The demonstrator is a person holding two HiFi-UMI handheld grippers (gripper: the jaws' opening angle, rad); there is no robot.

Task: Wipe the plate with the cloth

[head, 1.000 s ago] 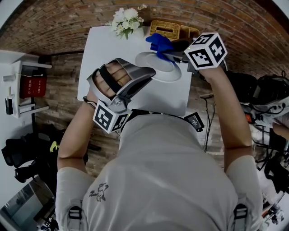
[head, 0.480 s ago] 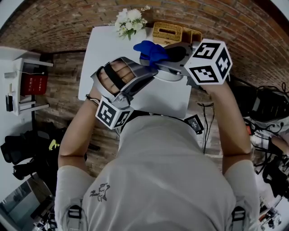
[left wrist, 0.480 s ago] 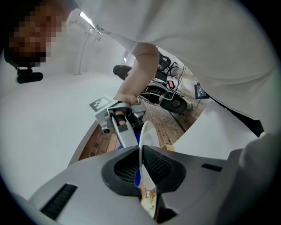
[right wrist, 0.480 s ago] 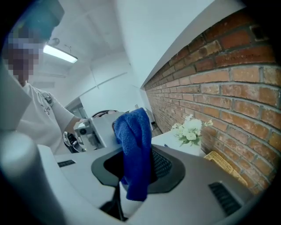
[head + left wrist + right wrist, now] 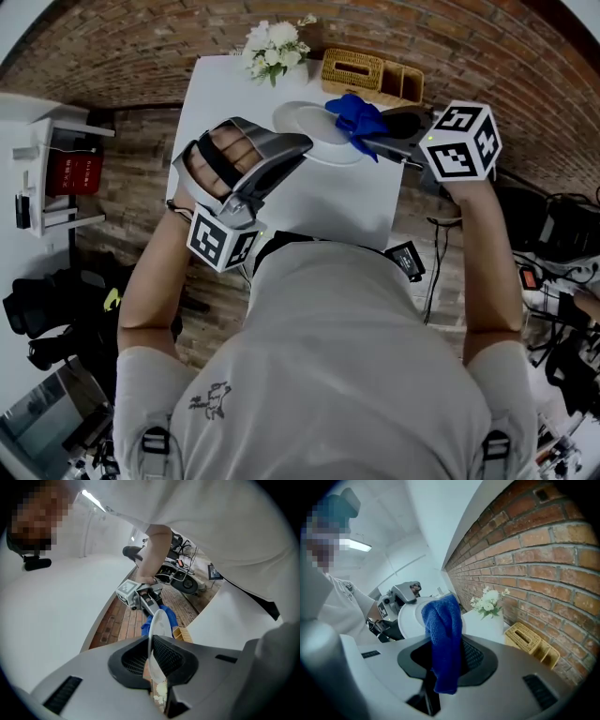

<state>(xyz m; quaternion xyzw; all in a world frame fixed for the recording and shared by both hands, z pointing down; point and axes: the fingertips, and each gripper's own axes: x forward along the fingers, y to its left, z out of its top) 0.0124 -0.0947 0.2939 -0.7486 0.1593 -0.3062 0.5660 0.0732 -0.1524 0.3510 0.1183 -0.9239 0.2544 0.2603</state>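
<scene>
Two tools shared the work around the plate [image 5: 314,127]. The left hand-held gripper [image 5: 152,656] was pinching the plate by its near rim, with only the thin edge between its ribbed pads. The plate seemed raised above the white table [image 5: 281,202] and tilted, its face turned toward the other tool. I judged this hold was chosen so that the plate could not slide while it was rubbed.

The right hand-held gripper [image 5: 445,653] was clamped on the blue cloth [image 5: 443,634]. A loose end hung below the jaws and the bunched part stood out in front. This bunch lay at the right side of the plate, on its face or just beside it; true contact I could not confirm.

The plate was round, white, smooth and glossy, probably ceramic, with a shallow well. The cloth looked soft, with a knitted or terry texture, and was folded thick. Beyond the plate stood white flowers [image 5: 274,42] and a woven basket [image 5: 356,67], near a rough brick wall [image 5: 534,550].
</scene>
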